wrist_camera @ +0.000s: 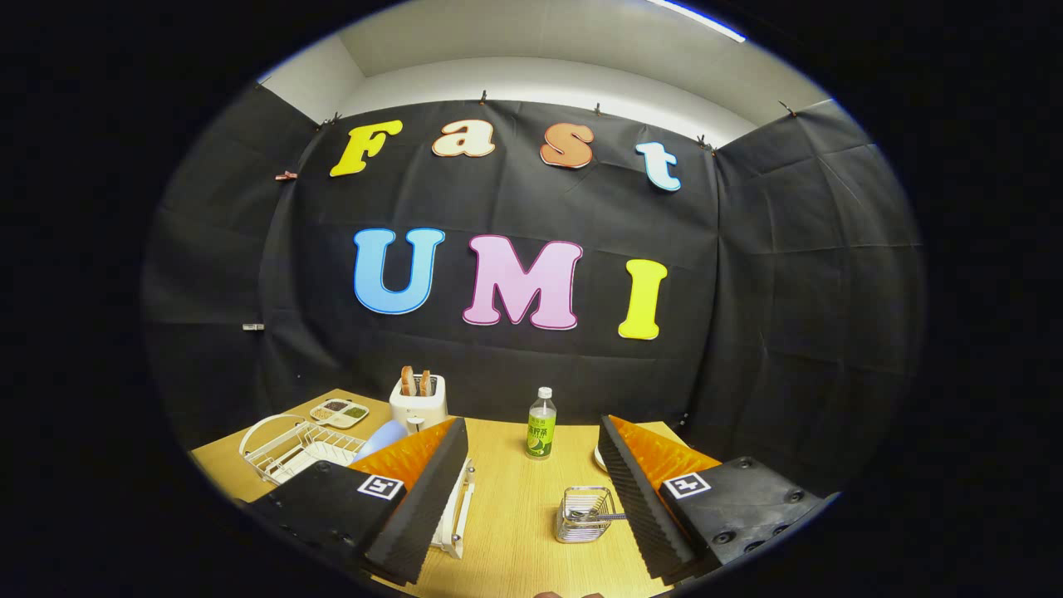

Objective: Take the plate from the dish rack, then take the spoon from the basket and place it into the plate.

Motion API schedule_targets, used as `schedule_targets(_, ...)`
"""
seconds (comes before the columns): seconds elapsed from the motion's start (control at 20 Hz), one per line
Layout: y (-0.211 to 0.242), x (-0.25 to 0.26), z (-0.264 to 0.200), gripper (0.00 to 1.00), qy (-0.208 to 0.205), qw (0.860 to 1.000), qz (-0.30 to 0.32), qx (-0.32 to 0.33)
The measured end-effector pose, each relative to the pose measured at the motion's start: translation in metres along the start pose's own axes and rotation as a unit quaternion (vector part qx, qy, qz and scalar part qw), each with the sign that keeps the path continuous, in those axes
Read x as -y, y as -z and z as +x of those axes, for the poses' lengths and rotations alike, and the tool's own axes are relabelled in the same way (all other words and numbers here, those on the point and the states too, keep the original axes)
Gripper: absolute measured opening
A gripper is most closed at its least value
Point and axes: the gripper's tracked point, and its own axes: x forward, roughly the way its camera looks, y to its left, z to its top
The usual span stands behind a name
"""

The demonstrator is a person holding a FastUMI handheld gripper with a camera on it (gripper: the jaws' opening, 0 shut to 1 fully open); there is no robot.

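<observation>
I've got the gripper (531, 490) above the table (507, 531), jaws wide open, gripping nothing. Wire basket (585, 515) sits between the fingers, close to the right one, spoon (600, 517) lying in it. Dish rack (291, 448) is off to the left beyond the left finger, pale blue plate (384, 437) peeking just behind that finger. Toaster (418, 400), green bottle (541, 423) and compartment tray (339, 412) stand further back

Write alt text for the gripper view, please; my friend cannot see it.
The open gripper hovers over a wooden table, empty, with a small wire basket holding a metal spoon between its fingers. Beyond stand a green-labelled bottle, a white toaster and a white wire dish rack.
</observation>
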Motion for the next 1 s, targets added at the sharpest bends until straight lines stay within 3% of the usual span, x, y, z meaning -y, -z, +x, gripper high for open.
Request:
schedule_targets(0.4, 0.009, -0.017, 0.012, 0.97, -0.012, 0.999, -0.008, -0.030)
schedule_targets(0.6, 0.003, -0.053, 0.031, 0.97, -0.055, 0.997, -0.023, -0.051)
schedule_targets(1.0, 0.027, -0.134, 0.086, 0.98, -0.087, 0.981, -0.030, -0.171)
